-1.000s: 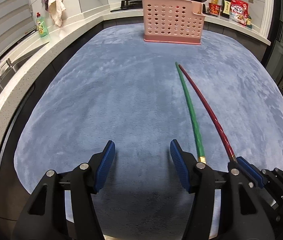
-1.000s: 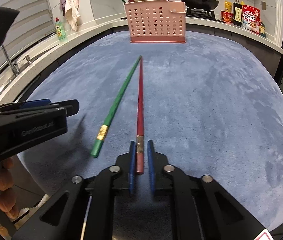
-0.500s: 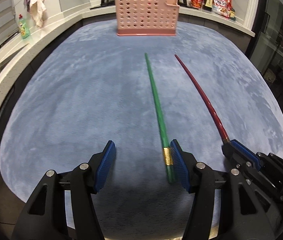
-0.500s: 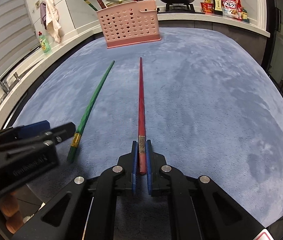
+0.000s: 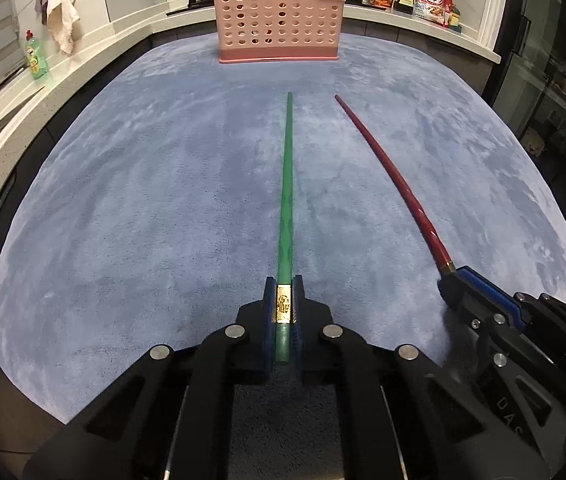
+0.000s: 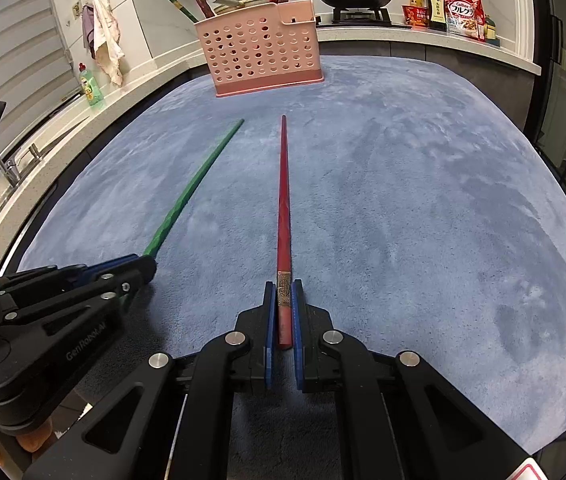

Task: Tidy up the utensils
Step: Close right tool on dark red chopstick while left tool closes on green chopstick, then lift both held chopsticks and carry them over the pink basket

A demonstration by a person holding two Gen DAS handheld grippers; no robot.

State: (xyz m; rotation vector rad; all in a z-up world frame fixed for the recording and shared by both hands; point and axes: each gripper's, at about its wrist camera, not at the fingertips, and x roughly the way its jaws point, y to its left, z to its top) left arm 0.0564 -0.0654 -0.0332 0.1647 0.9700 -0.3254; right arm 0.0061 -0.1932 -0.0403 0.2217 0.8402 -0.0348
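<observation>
Claws both grip chopsticks above the blue-matted table (image 5: 123, 200): the left claw (image 5: 283, 308) pinches the green chopstick (image 5: 286, 200) at its gold band, the right claw (image 6: 283, 308) the red chopstick (image 6: 283, 208). "GenRobot.AI" marks the left tool; a "Calbee" bag (image 6: 461, 12) sits behind the pink basket (image 6: 261, 50).

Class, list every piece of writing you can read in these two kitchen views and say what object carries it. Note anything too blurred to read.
"GenRobot.AI": on the body of the left hand-held gripper.
"Calbee": on the red cereal bag, above Japanese characters reading "フルグラ".
"DAS": partial letters on the body of the right hand-held gripper.
Unreadable: labels on the dark sauce bottle and green dish soap bottle, and the gold band on the green chopstick.
</observation>
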